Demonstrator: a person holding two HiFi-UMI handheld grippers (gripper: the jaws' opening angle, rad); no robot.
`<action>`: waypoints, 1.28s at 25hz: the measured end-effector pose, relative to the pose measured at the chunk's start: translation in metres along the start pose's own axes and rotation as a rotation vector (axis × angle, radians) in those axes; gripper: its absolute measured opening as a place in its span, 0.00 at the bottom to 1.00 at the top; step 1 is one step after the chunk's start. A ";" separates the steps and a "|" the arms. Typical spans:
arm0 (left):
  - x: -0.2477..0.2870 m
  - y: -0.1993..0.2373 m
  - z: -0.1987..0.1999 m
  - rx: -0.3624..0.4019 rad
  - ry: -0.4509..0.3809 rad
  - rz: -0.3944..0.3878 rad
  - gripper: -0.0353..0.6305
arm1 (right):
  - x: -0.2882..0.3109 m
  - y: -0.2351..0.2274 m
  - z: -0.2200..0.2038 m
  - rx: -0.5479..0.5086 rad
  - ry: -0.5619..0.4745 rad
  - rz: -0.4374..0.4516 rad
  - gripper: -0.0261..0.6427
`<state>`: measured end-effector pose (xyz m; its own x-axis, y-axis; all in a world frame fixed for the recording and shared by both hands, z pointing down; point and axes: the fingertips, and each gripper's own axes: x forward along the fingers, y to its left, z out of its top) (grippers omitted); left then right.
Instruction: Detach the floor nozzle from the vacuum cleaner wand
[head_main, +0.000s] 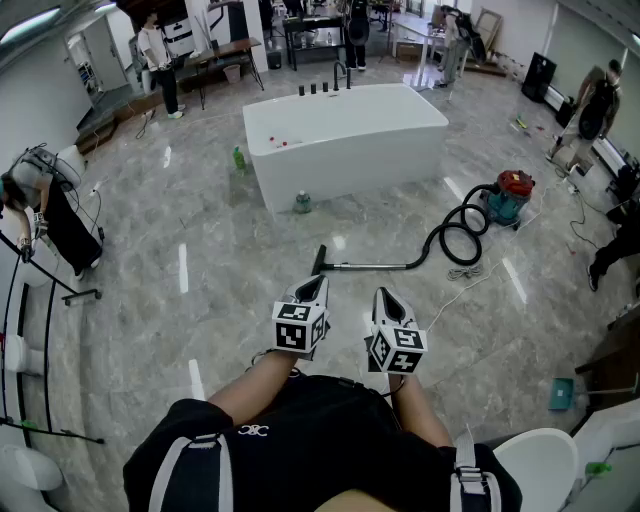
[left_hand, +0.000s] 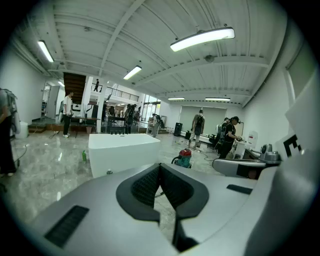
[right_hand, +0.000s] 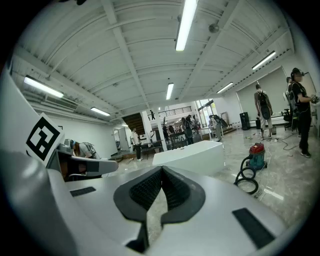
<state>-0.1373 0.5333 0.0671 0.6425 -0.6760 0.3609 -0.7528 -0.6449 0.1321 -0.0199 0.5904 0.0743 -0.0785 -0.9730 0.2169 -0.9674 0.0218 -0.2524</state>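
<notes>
Both claws were closed fully, pads together, with nothing gripped. The left gripper (head_main: 316, 285) and the right gripper (head_main: 386, 297) were held side by side near the person, over bare floor.

The floor nozzle (head_main: 319, 260) lay on the floor just beyond the left gripper's tips, untouched. It was joined to the wand (head_main: 375, 267), which ran right to the coiled hose (head_main: 455, 235) and the vacuum canister (head_main: 510, 195), off the right end of the bathtub (head_main: 345, 135).

The step was judged to be the approach, with the detaching not yet begun. To do it well:
- The jaws should be opened before reaching down.
- The wand should be pinned close to the joint by one claw.
- The nozzle should be taken by the other and pulled straight along the wand's line (any release latch could not be made out).

Only in the head view were the nozzle and wand shown. In the gripper views the shut pads were seen plainly, with the tub and canister beyond. The hose loops showed in the right gripper view, but the nozzle was not made out in either.
</notes>
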 end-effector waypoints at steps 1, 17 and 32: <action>0.000 -0.001 0.001 0.013 -0.004 -0.004 0.06 | 0.001 0.000 0.000 -0.006 0.004 -0.003 0.05; 0.097 0.039 0.015 -0.022 0.015 -0.086 0.07 | 0.077 -0.017 -0.004 -0.070 0.077 -0.061 0.05; 0.244 0.197 0.111 -0.048 0.005 -0.087 0.07 | 0.301 -0.025 0.069 -0.071 0.087 -0.085 0.05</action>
<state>-0.1126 0.2020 0.0791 0.7050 -0.6164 0.3507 -0.7004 -0.6829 0.2076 -0.0025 0.2816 0.0809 -0.0134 -0.9486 0.3162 -0.9859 -0.0403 -0.1626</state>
